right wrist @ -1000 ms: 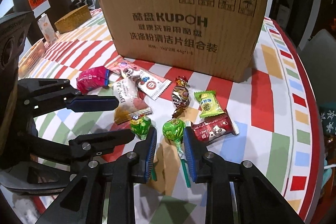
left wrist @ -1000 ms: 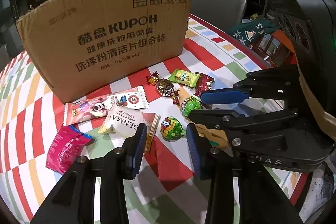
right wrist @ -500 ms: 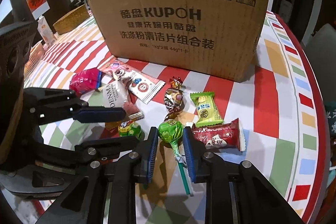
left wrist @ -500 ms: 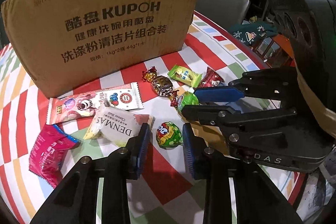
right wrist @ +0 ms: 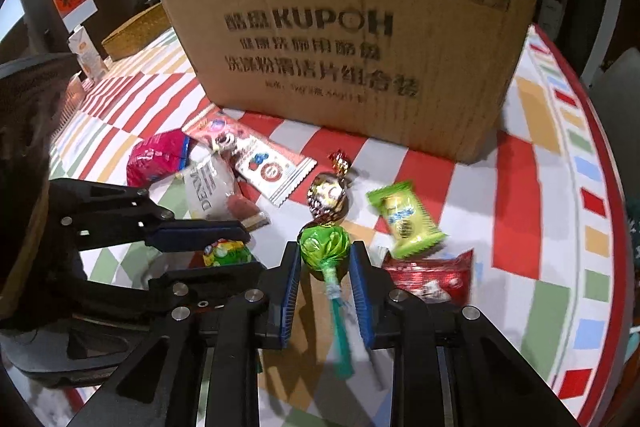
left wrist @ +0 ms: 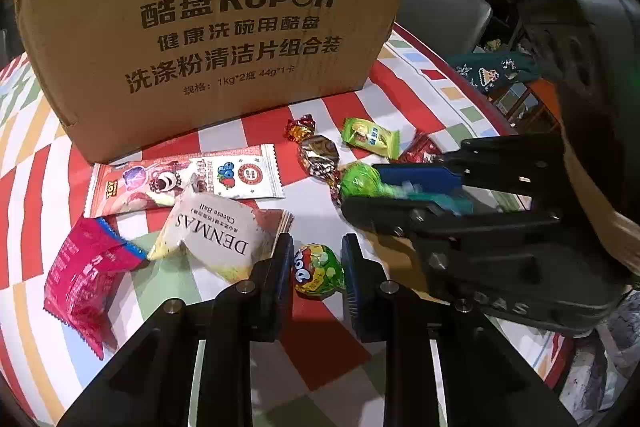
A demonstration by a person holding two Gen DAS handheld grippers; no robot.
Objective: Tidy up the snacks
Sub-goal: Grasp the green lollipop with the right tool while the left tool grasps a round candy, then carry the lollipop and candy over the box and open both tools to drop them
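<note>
A cardboard box [left wrist: 224,27] stands at the back of the checked table; it also shows in the right wrist view [right wrist: 360,39]. Snacks lie in front of it. My left gripper [left wrist: 316,263] is closed on the head of a colourful lollipop [left wrist: 318,271] resting on the table. My right gripper [right wrist: 325,259] is closed on a green lollipop [right wrist: 324,245], whose stick points back between the fingers; it also shows in the left wrist view [left wrist: 360,181].
Loose snacks: a long pink-white bar [left wrist: 184,183], a white DENMAS pack [left wrist: 216,231], a magenta pack [left wrist: 84,275], a foil candy [left wrist: 318,155], a green candy [right wrist: 404,221], a red pack [right wrist: 432,275]. A basket [right wrist: 136,35] stands far left.
Both grippers moved forward toward the box and narrowed onto their lollipops. The green lollipop shifted with the right gripper.
</note>
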